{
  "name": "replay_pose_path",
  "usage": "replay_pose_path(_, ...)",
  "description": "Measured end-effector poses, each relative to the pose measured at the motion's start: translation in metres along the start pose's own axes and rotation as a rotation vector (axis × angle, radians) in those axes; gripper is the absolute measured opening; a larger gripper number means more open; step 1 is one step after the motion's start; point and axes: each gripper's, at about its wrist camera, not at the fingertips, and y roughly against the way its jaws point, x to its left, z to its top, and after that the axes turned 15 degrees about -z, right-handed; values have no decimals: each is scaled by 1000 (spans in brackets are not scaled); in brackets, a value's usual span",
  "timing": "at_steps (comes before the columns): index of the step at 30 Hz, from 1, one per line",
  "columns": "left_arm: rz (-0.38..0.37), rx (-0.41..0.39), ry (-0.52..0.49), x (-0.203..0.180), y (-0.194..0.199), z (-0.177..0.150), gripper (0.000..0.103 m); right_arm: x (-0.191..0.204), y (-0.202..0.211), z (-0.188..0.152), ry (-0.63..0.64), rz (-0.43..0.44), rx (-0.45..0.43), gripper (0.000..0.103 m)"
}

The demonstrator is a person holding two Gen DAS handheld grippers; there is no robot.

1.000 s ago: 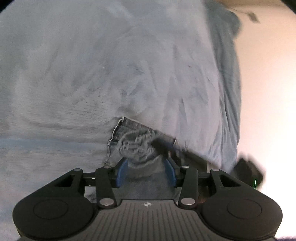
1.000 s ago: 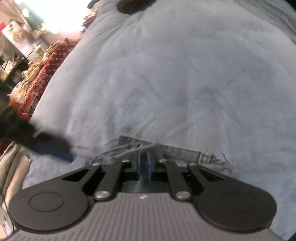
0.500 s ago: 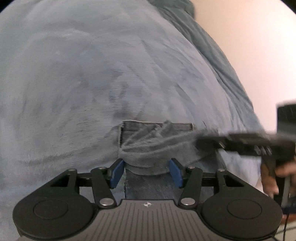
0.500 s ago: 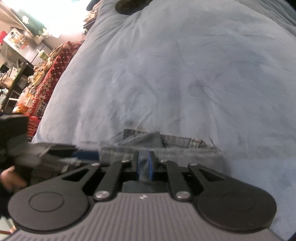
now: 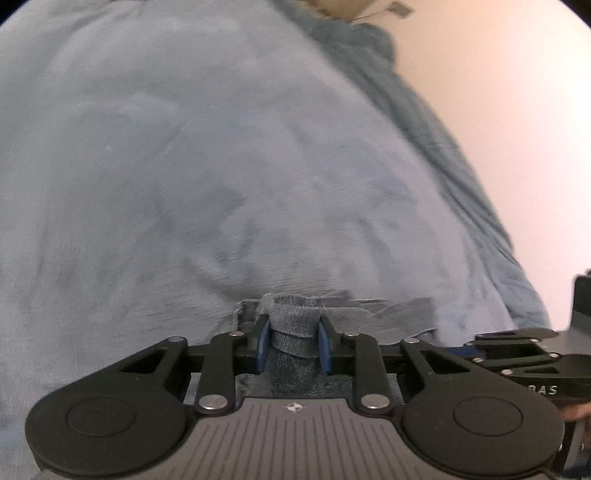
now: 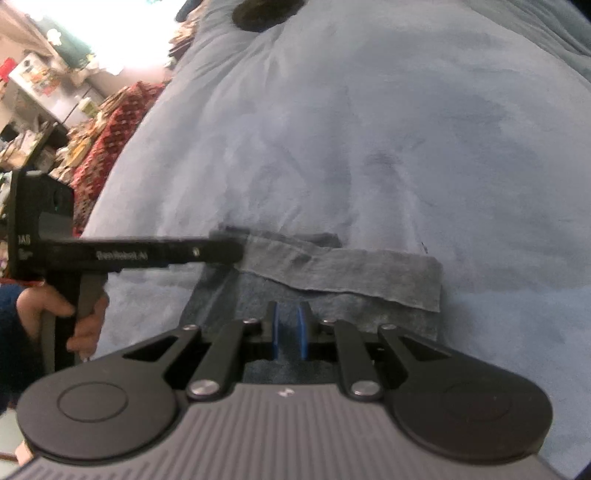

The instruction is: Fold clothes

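Note:
A blue denim garment (image 5: 369,317) lies on a pale blue blanket (image 5: 221,166), with a lighter strip folded over along its far edge (image 6: 369,273). My left gripper (image 5: 293,325) is closing, and a bunched fold of denim fills the space between its blue pads. In the right wrist view this left gripper (image 6: 236,251) reaches in from the left onto the strip's left end. My right gripper (image 6: 288,321) sits over the near part of the denim, its pads almost together with denim in the narrow gap. It also shows side-on in the left wrist view, right gripper (image 5: 454,349).
The blanket (image 6: 369,129) covers the whole bed. A person's hand (image 6: 85,321) holds the left gripper's handle. A pale wall (image 5: 498,110) runs along the bed's right side. A red patterned cloth (image 6: 110,147) and cluttered shelves lie beyond the left edge. A dark object (image 6: 266,14) rests at the far end.
The left gripper's jaws widened, then narrowed onto the denim fold, and it sank closer. The right gripper rose and drew back, showing more denim. Each gripper came further into the other's view.

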Motion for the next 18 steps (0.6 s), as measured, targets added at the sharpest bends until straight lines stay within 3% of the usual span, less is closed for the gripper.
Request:
replay_pose_path(4, 9, 19, 42, 18, -3, -8, 27, 2, -31, 1, -15, -36, 22, 5)
replay_pose_path(8, 1, 38, 86, 27, -5, -9, 31, 1, -51, -6, -21, -52, 70, 4)
replay_pose_path(11, 3, 47, 79, 19, 0, -3, 31, 2, -39, 0, -32, -40, 85, 8)
replay_pose_path(14, 25, 73, 62, 11, 4, 1, 31, 5, -9, 4, -15, -16, 32, 9)
replay_pose_path(18, 39, 66, 79, 6, 6, 4, 34, -2, 4, 10, 1, -81, -11, 10)
